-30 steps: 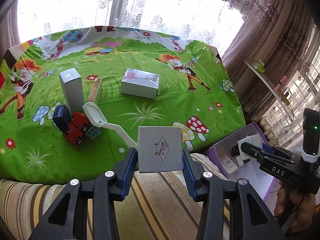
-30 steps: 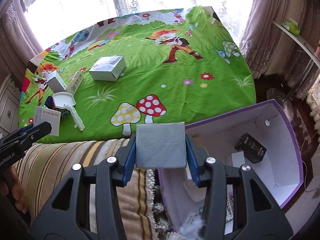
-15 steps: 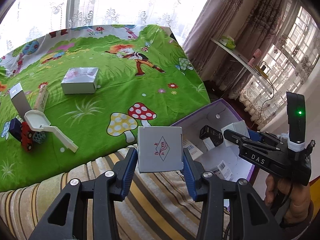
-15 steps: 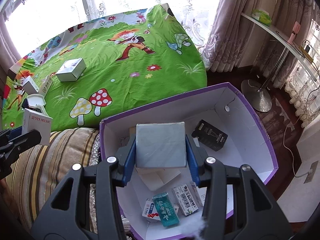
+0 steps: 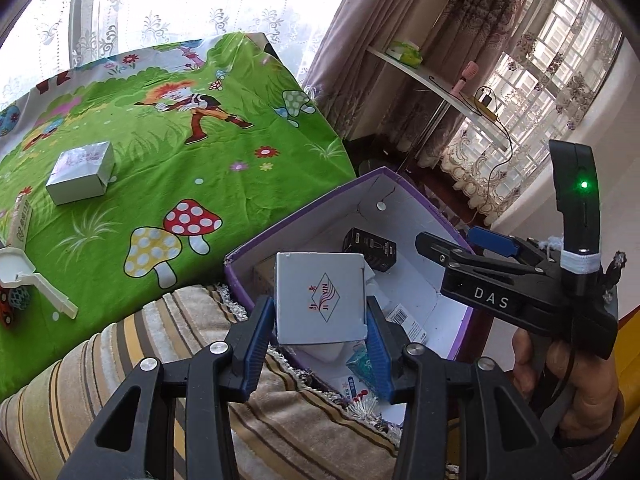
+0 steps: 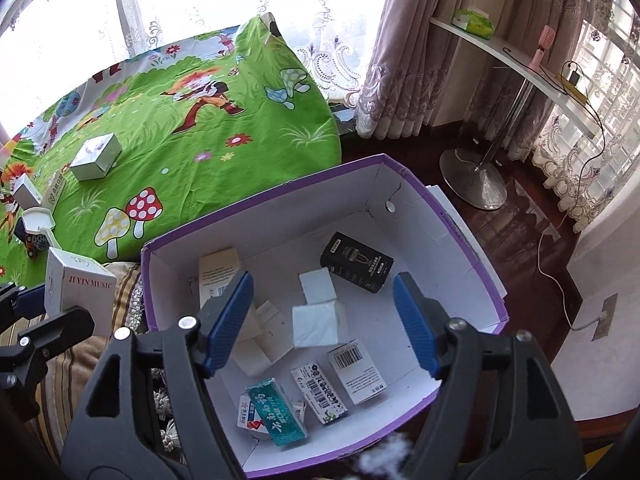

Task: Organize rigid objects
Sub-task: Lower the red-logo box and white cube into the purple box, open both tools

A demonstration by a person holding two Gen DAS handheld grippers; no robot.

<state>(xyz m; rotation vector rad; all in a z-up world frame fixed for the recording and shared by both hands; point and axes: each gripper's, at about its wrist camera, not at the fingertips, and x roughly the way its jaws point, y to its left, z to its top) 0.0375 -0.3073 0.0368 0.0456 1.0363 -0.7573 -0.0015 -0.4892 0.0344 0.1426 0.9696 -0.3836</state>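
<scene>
Inside purple box, white box newly released.

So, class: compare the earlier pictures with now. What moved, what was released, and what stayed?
The right gripper opened and let go of its grey-white box, which now lies in the purple bin. The left gripper swung right toward the bin, still clamping its white box. The silver box on the bed stayed.
</scene>
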